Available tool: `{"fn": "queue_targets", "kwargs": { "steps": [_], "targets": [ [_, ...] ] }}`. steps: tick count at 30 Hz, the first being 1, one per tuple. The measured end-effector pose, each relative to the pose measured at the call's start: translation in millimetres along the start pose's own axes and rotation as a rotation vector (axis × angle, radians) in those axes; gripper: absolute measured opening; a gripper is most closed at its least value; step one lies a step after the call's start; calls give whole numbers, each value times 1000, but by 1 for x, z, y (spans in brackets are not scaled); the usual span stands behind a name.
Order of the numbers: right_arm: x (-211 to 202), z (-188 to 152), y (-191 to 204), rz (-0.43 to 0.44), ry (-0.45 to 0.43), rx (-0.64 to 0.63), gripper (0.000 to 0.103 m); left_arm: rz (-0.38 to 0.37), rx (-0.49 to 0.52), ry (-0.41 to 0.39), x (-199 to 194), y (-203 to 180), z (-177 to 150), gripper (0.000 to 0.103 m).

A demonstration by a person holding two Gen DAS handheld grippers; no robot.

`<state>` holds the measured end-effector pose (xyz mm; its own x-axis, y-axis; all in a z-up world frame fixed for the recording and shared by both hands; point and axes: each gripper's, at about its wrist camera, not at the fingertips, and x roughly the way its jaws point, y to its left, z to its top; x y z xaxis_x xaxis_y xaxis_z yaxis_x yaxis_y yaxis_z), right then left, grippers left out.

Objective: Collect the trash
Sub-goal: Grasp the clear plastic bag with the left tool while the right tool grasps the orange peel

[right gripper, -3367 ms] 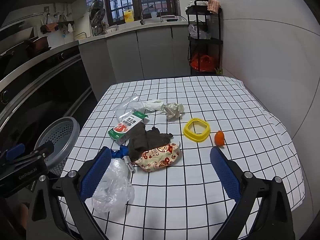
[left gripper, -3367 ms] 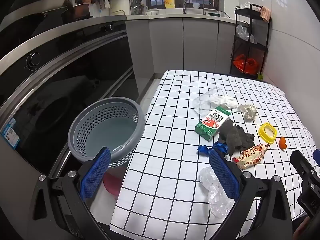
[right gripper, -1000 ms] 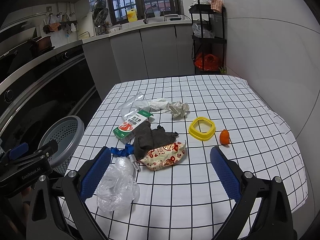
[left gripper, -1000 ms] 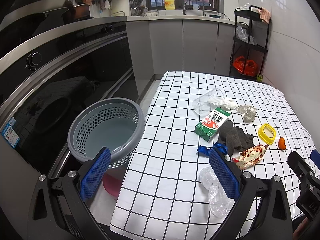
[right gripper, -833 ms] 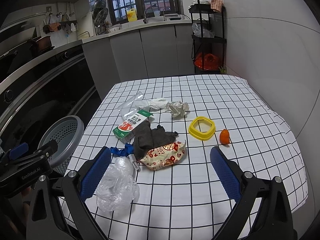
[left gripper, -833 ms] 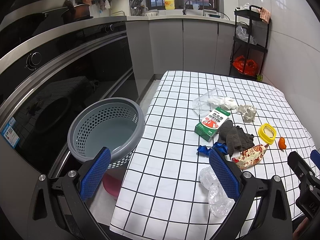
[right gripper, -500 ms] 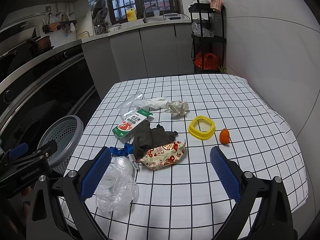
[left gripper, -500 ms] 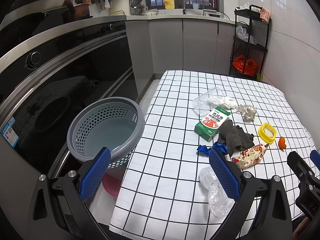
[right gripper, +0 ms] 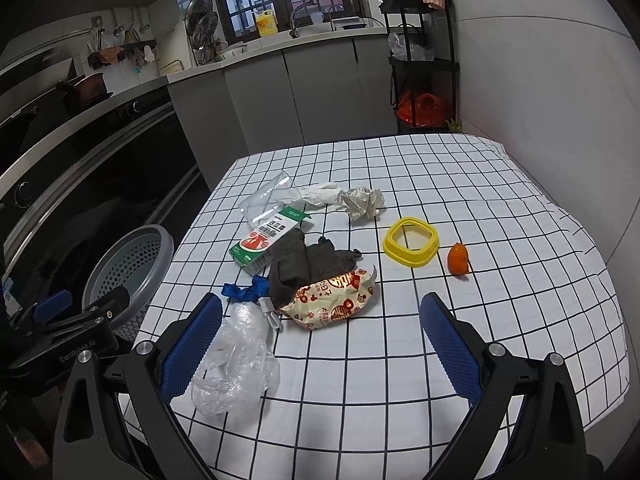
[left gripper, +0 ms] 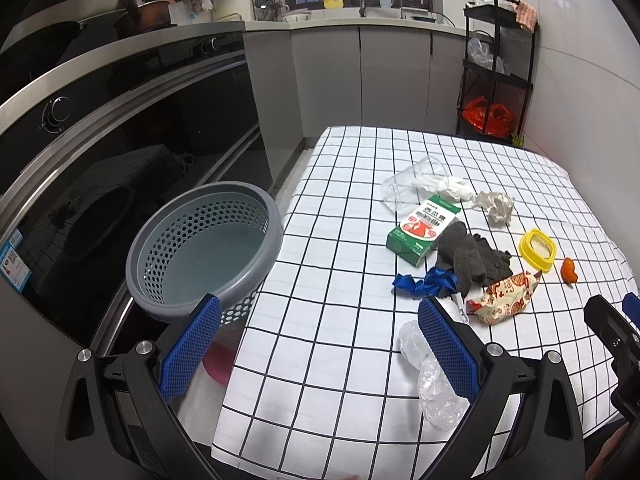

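Trash lies on the checked table (right gripper: pixel 460 184): a green carton (right gripper: pixel 266 242), a dark cloth (right gripper: pixel 306 266), a printed snack bag (right gripper: pixel 334 300), a blue ribbon (right gripper: pixel 244 291), a clear plastic bag (right gripper: pixel 234 364), a clear cup (right gripper: pixel 268 200), crumpled paper (right gripper: pixel 362 202), a yellow ring lid (right gripper: pixel 411 241) and an orange peel (right gripper: pixel 458 259). My right gripper (right gripper: pixel 318 344) is open and empty, above the table's near edge. My left gripper (left gripper: pixel 318 344) is open and empty, near the table's left front corner, beside the grey basket (left gripper: pixel 204 246). The carton (left gripper: pixel 422 229) and snack bag (left gripper: pixel 502 298) also show in the left wrist view.
Black oven fronts (left gripper: pixel 120 152) line the left side. Grey cabinets (right gripper: pixel 320 92) stand behind the table. A black shelf rack (right gripper: pixel 424 56) with an orange bag stands at the back right. A white tiled wall (right gripper: pixel 552 92) runs along the right.
Both grippers have drifted only slightly; the right view has shifted a little closer to the trash. Nothing was taken hold of or moved on the table.
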<state>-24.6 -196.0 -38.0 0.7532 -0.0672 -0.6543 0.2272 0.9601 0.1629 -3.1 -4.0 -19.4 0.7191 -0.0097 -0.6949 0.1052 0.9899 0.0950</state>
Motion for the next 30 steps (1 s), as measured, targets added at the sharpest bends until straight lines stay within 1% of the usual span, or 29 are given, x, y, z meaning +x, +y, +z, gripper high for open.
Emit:
{"fn": "queue_targets", "kwargs": {
  "steps": [5, 8, 10, 12, 16, 19, 21, 23, 27, 30],
  "targets": [
    [3, -10, -19, -12, 33, 6, 95, -8, -6, 20, 9, -2, -8, 97],
    [10, -12, -34, -12, 54, 33, 95, -45, -9, 30, 15, -6, -14, 97],
    [15, -14, -40, -3, 70, 51, 95, -62, 9, 44, 20, -12, -17, 97],
    [21, -13, -42, 14, 95, 40, 95, -60, 28, 54, 24, -17, -20, 97],
    [30, -8, -49, 17, 141, -2, 95, -60, 36, 63, 30, -20, -23, 97],
    [33, 0, -65, -22, 139, -8, 95, -68, 28, 69, 34, -20, -24, 97],
    [35, 5, -79, -47, 122, -6, 95, -69, 31, 75, 38, -21, -24, 97],
    [43, 9, -93, -78, 118, 4, 95, -70, 40, 87, 42, -23, -25, 97],
    [71, 19, -109, -115, 135, -3, 95, -73, 35, 98, 46, -25, -25, 97],
    [101, 22, -122, -150, 183, -6, 95, -85, 25, 99, 45, -26, -25, 97]
  ]
}}
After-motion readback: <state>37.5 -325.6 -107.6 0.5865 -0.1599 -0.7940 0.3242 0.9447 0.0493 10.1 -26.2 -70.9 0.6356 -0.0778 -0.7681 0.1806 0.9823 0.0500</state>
